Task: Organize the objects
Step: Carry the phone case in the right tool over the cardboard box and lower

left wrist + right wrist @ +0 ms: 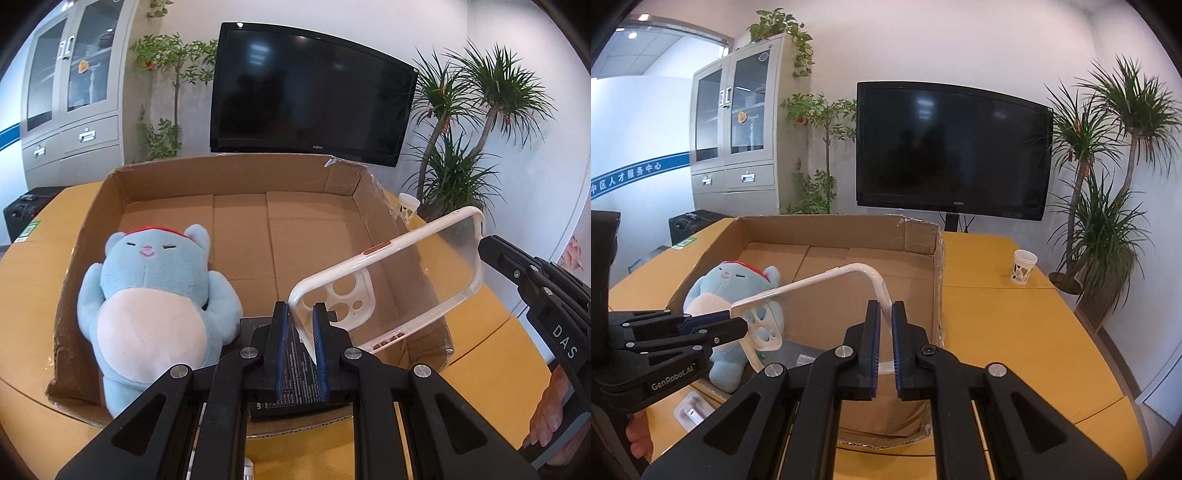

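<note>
- The cardboard box (122, 192) stood open-topped on the yellow counter (1015, 332) and serves as the landmark for every position below.
- The phone case (424, 280), clear-backed with a white rim, was held in the air above the near right part of the box, spanning between both grippers.
- The left gripper (300, 325) had its jaws closed on the camera-cutout end of the case, with the blue pads pressed against both faces of the rim.
- The right gripper (885, 325) had its jaws closed on the opposite end of the case; in the right wrist view the white rim ran down between the two pads.
- In the left wrist view the case tilted upward from the left gripper toward the right gripper (491, 247), which met it at the far corner, over the right wall of the box.
- The blue plush toy (147, 295) lay face up inside the box against its left wall, wearing a red cap.
- A flat black item (299, 373) with printed text lay on the box floor at the near wall, just beside the plush toy.
- A paper cup (1023, 266) stood upright on the counter, well apart from the box on its right side.
- A small white object (690, 410) lay on the counter just outside the near left corner of the box.
</note>
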